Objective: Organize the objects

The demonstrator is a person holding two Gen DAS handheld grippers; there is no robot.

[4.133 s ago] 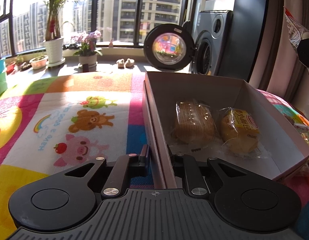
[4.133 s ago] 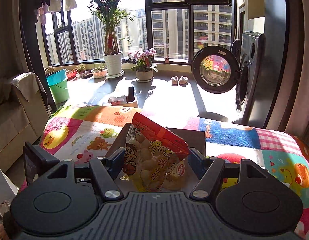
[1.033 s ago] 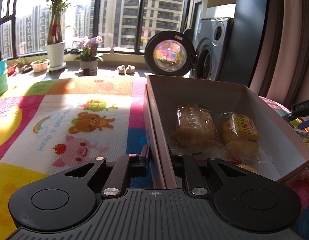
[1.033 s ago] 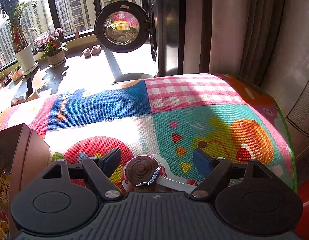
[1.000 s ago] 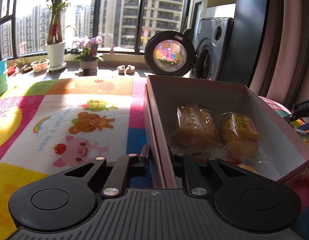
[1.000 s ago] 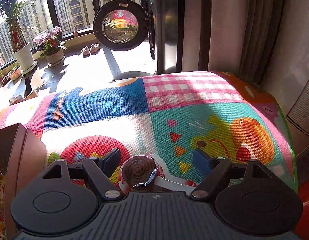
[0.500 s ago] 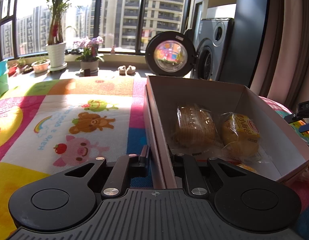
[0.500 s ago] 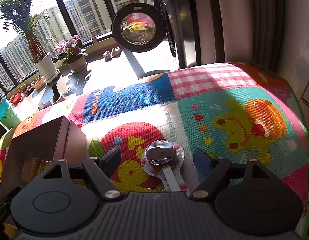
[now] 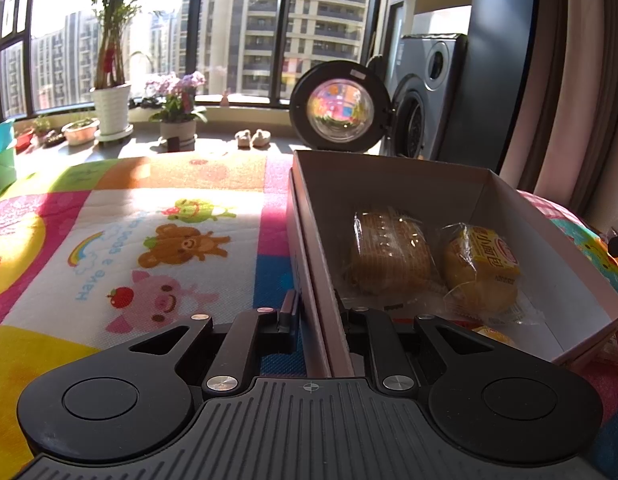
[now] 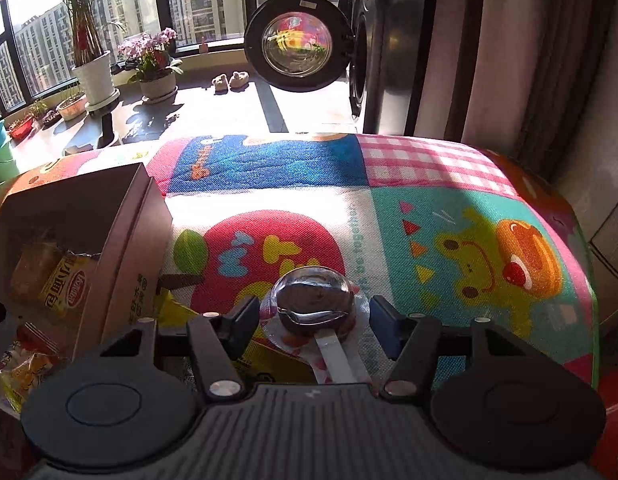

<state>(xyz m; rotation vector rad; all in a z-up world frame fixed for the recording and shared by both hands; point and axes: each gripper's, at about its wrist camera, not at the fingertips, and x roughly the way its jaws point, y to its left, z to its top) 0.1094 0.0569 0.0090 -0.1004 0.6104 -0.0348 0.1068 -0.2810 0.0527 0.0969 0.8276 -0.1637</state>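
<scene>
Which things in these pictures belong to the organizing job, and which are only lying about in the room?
Part of the job:
- cardboard box, its wall pinched by the left gripper
- two wrapped breads inside it
- domed chocolate lollipop between the right gripper fingers, which have just been closing
- loose snack packets beside the box

Just lying about:
- potted plants
- washing machine
- slippers
</scene>
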